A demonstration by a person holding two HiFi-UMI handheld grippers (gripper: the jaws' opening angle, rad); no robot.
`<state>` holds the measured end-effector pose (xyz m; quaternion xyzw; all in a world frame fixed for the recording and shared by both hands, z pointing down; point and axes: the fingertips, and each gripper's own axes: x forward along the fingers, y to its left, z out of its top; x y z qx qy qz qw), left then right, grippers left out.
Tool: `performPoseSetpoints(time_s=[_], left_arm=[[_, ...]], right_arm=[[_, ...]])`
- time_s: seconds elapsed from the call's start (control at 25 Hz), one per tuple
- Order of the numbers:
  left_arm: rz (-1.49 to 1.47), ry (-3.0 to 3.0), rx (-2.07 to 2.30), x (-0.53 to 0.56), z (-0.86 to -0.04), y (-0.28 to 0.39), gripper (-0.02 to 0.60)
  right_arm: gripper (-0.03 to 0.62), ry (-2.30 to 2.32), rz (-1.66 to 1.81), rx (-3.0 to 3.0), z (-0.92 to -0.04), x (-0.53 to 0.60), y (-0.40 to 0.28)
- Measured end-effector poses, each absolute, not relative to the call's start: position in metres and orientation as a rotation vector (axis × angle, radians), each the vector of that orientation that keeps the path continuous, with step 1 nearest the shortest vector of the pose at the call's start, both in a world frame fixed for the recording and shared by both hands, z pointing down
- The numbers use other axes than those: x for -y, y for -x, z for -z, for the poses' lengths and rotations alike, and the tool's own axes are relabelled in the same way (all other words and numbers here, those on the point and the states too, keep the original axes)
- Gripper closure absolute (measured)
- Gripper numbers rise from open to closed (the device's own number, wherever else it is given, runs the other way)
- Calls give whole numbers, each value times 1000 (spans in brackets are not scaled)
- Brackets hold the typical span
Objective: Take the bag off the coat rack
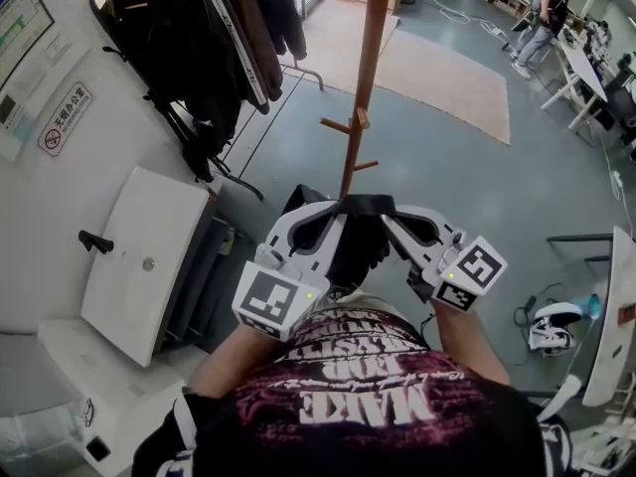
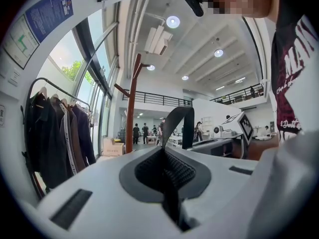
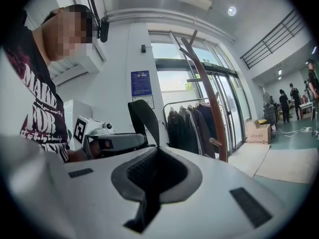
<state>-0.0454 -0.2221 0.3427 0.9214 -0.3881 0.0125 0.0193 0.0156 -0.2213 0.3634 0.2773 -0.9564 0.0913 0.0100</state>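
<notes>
Left gripper (image 1: pixel 336 210) and right gripper (image 1: pixel 390 214) both clamped on strap (image 1: pixel 363 204), which runs 9-to-3 between them. Bag (image 1: pixel 356 254) hangs beneath; rack (image 1: pixel 371 78) stands close at 12 o'clock.

We see a black bag (image 1: pixel 360 249), a brown coat rack (image 1: pixel 374 48), a white left gripper (image 1: pixel 334 210) and right gripper (image 1: pixel 392 215) with black-and-white squares, and a grey floor (image 1: pixel 447 167).

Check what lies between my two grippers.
The black bag, its strap clamped by the left gripper and right gripper; the head view shows it.
</notes>
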Motion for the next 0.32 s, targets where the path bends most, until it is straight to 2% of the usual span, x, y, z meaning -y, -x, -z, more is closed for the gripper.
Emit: performPoseSetpoints(time_s=[0.32], left_arm=[[-42, -2856, 1209, 236, -343, 42, 572]], right_arm=[[585, -854, -307, 2983, -365, 234, -19]])
